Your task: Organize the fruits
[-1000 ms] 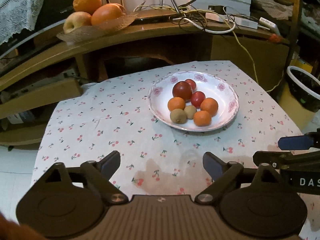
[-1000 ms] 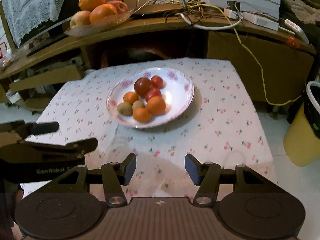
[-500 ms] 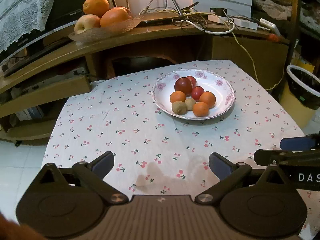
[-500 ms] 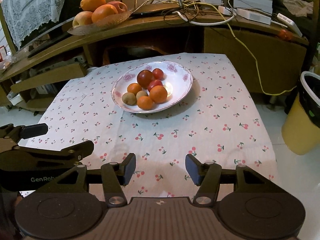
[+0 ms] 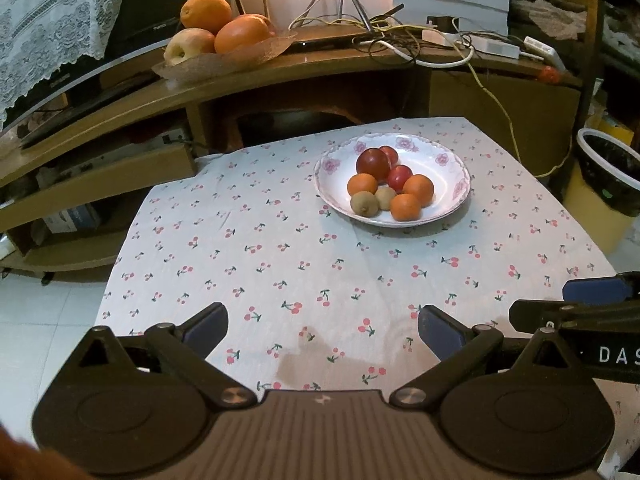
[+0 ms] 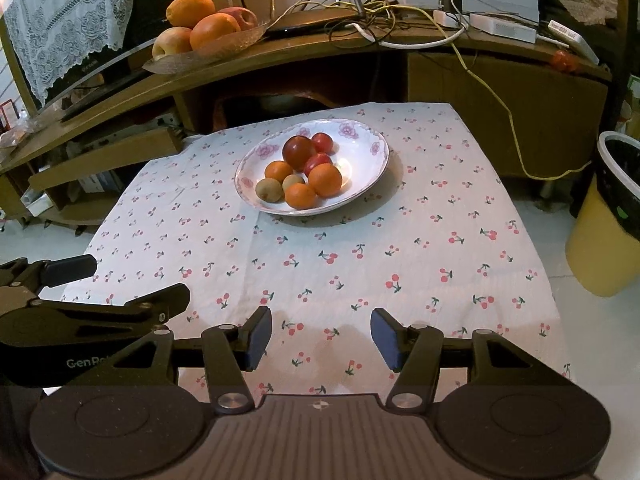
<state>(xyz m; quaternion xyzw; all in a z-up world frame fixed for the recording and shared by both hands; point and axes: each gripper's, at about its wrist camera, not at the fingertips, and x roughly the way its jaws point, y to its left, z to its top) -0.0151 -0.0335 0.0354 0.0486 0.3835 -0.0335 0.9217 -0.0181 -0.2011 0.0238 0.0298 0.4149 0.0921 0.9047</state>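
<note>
While both tools hung empty over the near edge of the tabletop (image 6: 400, 240), jaws spread wide, the fruit pile (image 6: 300, 172) sat in the floral plate (image 6: 360, 148) well ahead. It lay ahead-right of the left hand-held gripper (image 5: 322, 328) and slightly ahead-left of the right hand-held gripper (image 6: 320, 336), which looked the nearer.

The left gripper (image 5: 322, 326) and the right gripper (image 6: 320, 336) hover side by side at the near edge, both with jaws spread wide and holding nothing.
</note>
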